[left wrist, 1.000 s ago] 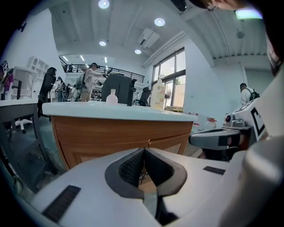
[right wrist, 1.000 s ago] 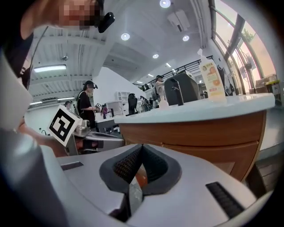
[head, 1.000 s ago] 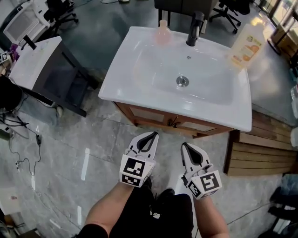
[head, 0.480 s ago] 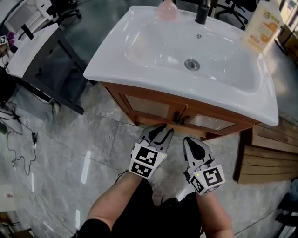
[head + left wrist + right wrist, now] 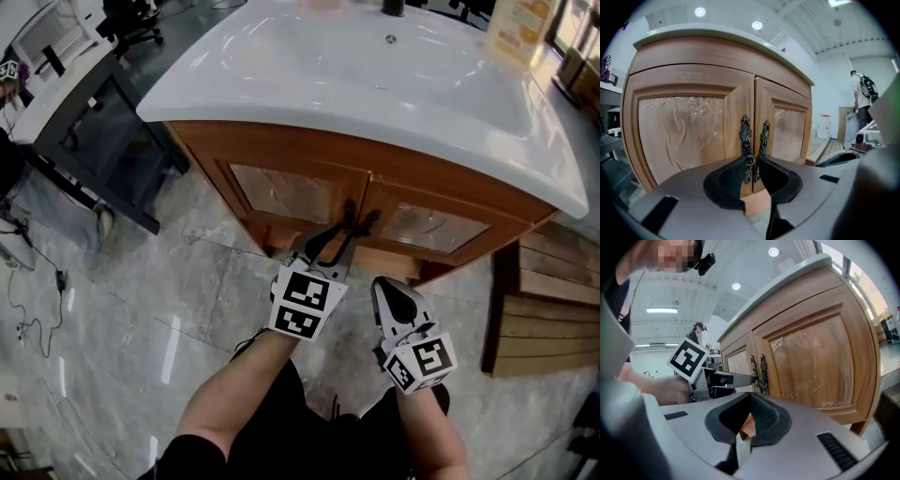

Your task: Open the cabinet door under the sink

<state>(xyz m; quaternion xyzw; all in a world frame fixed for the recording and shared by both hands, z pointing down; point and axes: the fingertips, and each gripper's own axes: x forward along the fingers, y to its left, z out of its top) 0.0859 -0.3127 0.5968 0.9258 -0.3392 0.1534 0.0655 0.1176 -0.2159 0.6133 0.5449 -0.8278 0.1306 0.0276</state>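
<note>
The wooden cabinet under the white sink [image 5: 375,84] has two doors, left [image 5: 281,192] and right [image 5: 431,228], both shut. Two dark ornate handles [image 5: 349,217] [image 5: 368,223] stand side by side at the centre seam. My left gripper [image 5: 330,246] is open, its tips just short of the handles. In the left gripper view the left handle [image 5: 746,140] shows through the gap of the left gripper [image 5: 751,159], with nothing between the pads. My right gripper [image 5: 384,289] is shut and empty, lower and further back; in the right gripper view the right gripper [image 5: 751,397] faces the right door [image 5: 811,362].
A white table on a dark frame [image 5: 84,94] stands to the left. Wooden boards [image 5: 544,319] lie at the right beside the cabinet. Cables [image 5: 28,281] trail over the grey tiled floor. A bottle [image 5: 516,23] stands on the sink's far right. A person [image 5: 860,93] stands far off.
Both grippers have come down and closer to the cabinet front, and the doors have come into view. The left jaws have gone from shut to open. The right jaws stay shut.
</note>
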